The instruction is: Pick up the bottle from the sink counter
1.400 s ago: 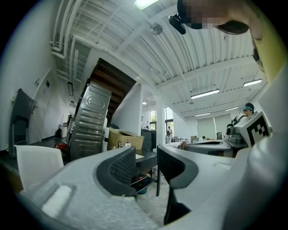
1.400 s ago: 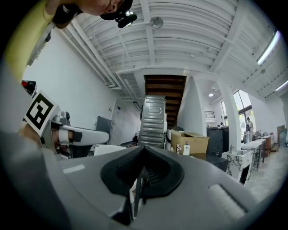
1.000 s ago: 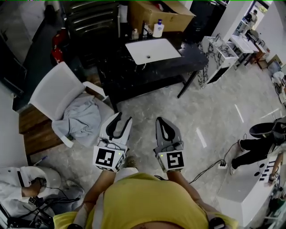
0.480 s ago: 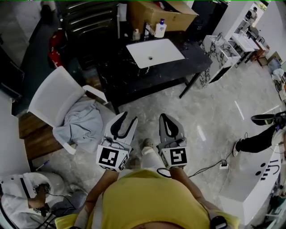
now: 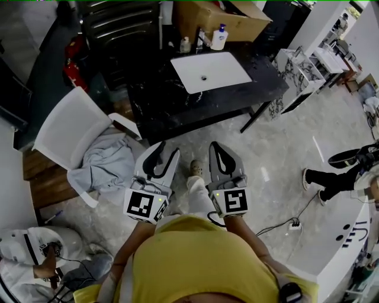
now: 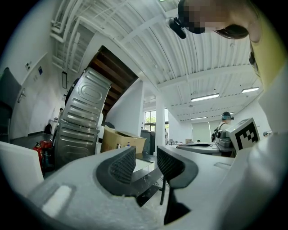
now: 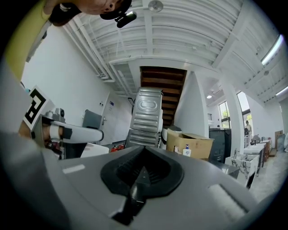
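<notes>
A white pump bottle with a blue cap (image 5: pixel 220 38) stands at the back edge of the black sink counter (image 5: pixel 160 100), beside the faucet (image 5: pixel 201 40) and a smaller pale bottle (image 5: pixel 185 44). A white basin (image 5: pixel 208 72) is set into the counter. Both grippers are held low over the floor, well short of the counter. My left gripper (image 5: pixel 166 155) is open with nothing between its jaws (image 6: pixel 146 155). My right gripper (image 5: pixel 217 147) is shut and empty (image 7: pixel 143 150). The pump bottle (image 7: pixel 186 151) shows small and far off in the right gripper view.
A white chair (image 5: pixel 71 127) with a grey cloth (image 5: pixel 109 163) stands left of the counter. Behind the counter are a cardboard box (image 5: pixel 219 15) and a ribbed metal unit (image 5: pixel 121 23). A cable with a power strip (image 5: pixel 290 218) lies at right, near a person's legs (image 5: pixel 337 174).
The counter and sink have drawn slightly nearer and lower in the head view. The grippers keep their spacing and jaw states. The legs at right have shifted.
</notes>
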Demonstrator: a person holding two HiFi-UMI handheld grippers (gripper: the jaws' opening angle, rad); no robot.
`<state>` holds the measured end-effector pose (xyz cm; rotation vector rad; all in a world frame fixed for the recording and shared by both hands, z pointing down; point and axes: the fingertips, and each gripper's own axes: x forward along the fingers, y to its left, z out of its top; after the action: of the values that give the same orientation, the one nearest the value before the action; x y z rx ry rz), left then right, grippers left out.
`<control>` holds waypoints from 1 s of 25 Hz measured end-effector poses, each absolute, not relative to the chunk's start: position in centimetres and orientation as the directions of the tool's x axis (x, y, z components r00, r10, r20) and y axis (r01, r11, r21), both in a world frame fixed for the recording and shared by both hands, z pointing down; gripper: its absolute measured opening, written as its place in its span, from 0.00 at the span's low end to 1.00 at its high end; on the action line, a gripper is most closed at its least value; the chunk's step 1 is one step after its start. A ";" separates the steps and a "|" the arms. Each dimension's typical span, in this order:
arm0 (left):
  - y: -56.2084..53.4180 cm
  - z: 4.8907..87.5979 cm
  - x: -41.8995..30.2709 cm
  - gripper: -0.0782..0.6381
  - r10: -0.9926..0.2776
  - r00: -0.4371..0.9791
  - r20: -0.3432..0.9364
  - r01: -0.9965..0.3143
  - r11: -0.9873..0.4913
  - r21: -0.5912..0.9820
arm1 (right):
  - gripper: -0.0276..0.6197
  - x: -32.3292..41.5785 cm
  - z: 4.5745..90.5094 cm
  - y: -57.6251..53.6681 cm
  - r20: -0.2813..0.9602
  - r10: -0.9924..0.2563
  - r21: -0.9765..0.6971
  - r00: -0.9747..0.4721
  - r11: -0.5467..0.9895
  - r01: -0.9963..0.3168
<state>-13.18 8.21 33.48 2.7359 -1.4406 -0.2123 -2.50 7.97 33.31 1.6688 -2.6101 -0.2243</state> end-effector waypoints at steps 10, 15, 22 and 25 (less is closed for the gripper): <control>-5.8 34.1 -10.3 0.32 -0.857 0.505 -0.103 -0.852 -0.514 0.099 | 0.05 1.0 35.5 -7.0 -0.037 -0.879 0.164 -0.475 0.463 -0.871; -15.1 33.1 -7.8 0.32 -0.875 0.468 -0.123 -0.872 -0.480 0.097 | 0.05 3.0 34.4 -16.9 -0.035 -0.855 0.197 -0.518 0.502 -0.842; -25.5 33.0 -4.7 0.32 -0.896 0.427 -0.124 -0.894 -0.438 0.090 | 0.05 5.4 34.7 -27.4 -0.026 -0.818 0.191 -0.575 0.560 -0.806; -28.0 33.4 -3.9 0.32 -0.903 0.416 -0.110 -0.901 -0.425 0.083 | 0.05 6.2 35.4 -29.9 -0.008 -0.813 0.184 -0.583 0.572 -0.800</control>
<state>-3.89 -27.99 33.42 2.6340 -1.6785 -0.2150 6.21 -29.94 35.42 1.3954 -2.7155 -0.2575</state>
